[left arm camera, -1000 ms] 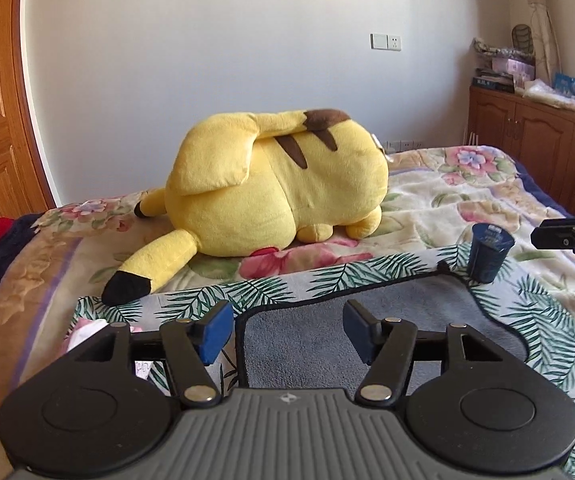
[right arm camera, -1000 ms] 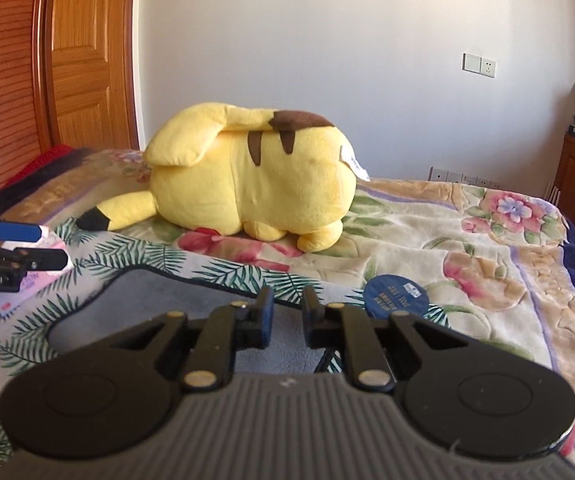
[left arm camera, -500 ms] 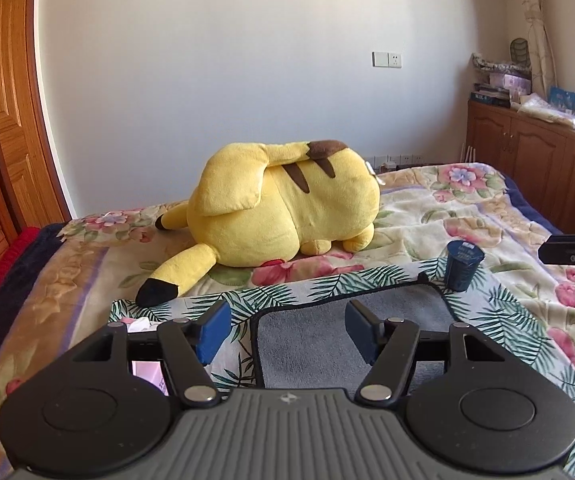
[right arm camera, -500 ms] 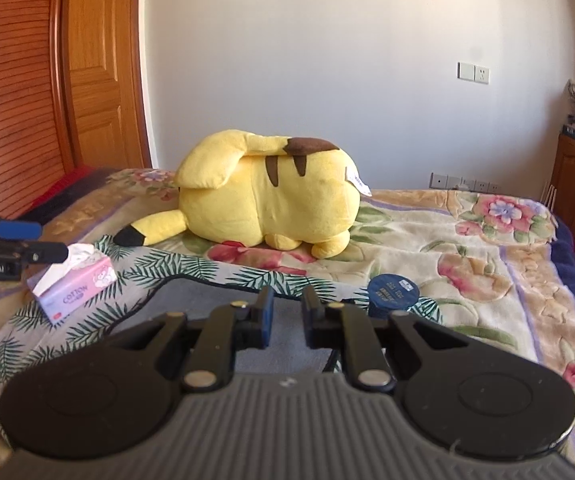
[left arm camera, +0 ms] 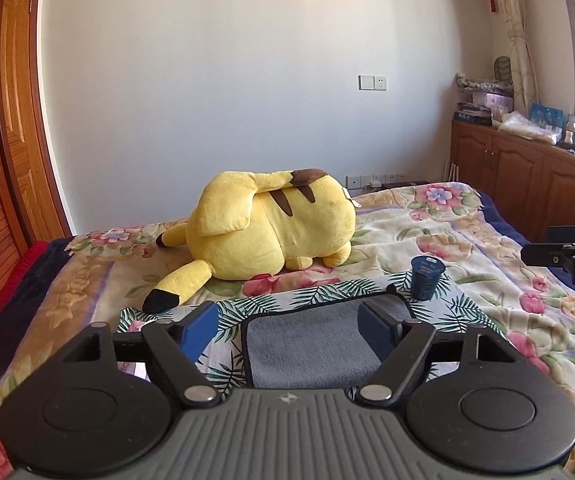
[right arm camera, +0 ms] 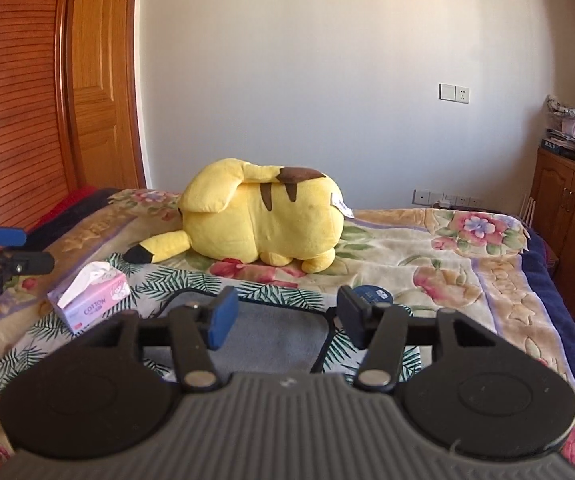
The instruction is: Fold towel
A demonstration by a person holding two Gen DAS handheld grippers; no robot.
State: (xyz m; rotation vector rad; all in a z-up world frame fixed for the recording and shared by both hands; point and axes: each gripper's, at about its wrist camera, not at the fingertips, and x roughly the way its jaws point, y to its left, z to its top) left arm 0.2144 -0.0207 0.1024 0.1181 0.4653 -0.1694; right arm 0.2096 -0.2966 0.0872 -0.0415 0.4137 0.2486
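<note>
- As far as I can judge from where I stand, the folding looks mostly done: the grey towel [left arm camera: 315,344] lies as a small neat rectangle on the palm-leaf cloth [left arm camera: 311,300], and nothing is holding it. Whether another fold is wanted I cannot tell.
- On the left, the tissue box [right arm camera: 91,300] sits on the palm-leaf cloth, just beside the towel's left edge and clear of it.
- Next along, the left gripper [left arm camera: 287,328] hangs above the near part of the towel with its blue pads wide apart and nothing between them; the towel lies below and ahead, between the fingers as its own camera sees it.
- To its right, the right gripper [right arm camera: 285,318] is likewise spread and holding nothing, poised over the towel's [right arm camera: 255,344] right corner without touching the cloth.
- Further right, the dark blue cup [left arm camera: 426,278] stands upright near the towel's far right corner.
- Behind all this, the yellow plush toy [left arm camera: 271,232] lies on the floral blanket [left arm camera: 467,256], well apart from the towel.
</note>
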